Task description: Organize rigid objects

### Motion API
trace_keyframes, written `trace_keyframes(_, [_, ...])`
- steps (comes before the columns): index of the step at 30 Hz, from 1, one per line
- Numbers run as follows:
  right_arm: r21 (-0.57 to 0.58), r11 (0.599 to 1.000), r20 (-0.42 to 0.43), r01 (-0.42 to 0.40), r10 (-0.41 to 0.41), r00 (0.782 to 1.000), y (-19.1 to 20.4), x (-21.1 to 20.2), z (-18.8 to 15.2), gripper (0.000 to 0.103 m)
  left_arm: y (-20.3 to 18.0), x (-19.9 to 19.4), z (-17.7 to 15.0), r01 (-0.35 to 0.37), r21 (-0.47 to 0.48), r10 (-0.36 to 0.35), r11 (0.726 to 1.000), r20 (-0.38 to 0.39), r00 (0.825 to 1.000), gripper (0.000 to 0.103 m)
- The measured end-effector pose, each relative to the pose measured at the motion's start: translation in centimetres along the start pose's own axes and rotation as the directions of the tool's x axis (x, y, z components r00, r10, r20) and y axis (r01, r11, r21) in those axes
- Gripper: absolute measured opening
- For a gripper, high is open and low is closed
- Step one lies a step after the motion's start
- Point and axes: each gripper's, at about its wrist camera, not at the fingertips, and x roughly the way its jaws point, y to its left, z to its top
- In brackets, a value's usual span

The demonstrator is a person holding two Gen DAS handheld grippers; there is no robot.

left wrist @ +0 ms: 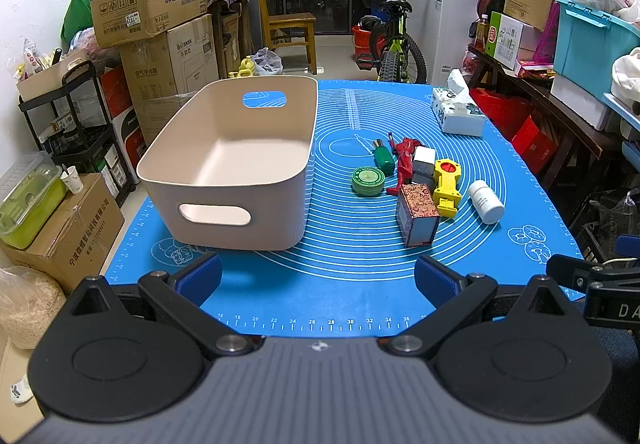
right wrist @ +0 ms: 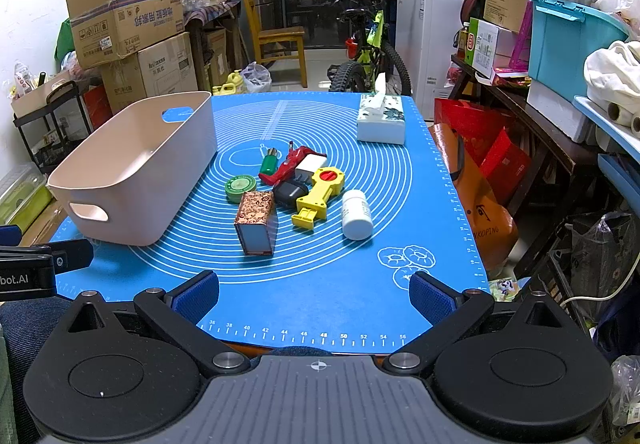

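Both sets of tongs held low at the bench's near edge, level and pointed across it: left tongs (left wrist: 318,278) spread wide with nothing between the blue pads, right tongs (right wrist: 314,294) likewise spread and empty. Nothing picked up yet — by the look of it, the very start, with the first grasp still to choose.

On the blue mat (left wrist: 352,284), nearest in the cluster, a patterned tin box (right wrist: 256,224) lying on its side toward the bench's middle. Just right of it a yellow toy (right wrist: 320,196), then a white pill bottle (right wrist: 357,214) on its side, closest to the right edge. Behind the box, a round green tin (right wrist: 240,188), a dark case (right wrist: 290,193), a white charger block (right wrist: 310,164), a red toy (right wrist: 286,166) and a small green bottle (right wrist: 269,162) — packed close, several touching.

Along the left edge, a beige bin (left wrist: 228,164), empty inside, handle cutout facing near. At the far right corner, a tissue box (right wrist: 380,120), well apart from the rest.

Next move, probably: reach the right tongs forward to the pill bottle or tin box, both free on their near sides, close across the narrow width, then carry left over the bin's rim.
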Motion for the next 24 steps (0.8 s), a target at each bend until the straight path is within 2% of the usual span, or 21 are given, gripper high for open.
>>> trace_keyframes(24, [-0.021, 1.000, 0.007, -0.005, 0.005, 1.000, 0.04, 0.03, 0.33, 0.101, 0.57, -0.15, 0.46, -0.004, -0.020, 0.003, 1.000, -0.008, 1.000, 0.101])
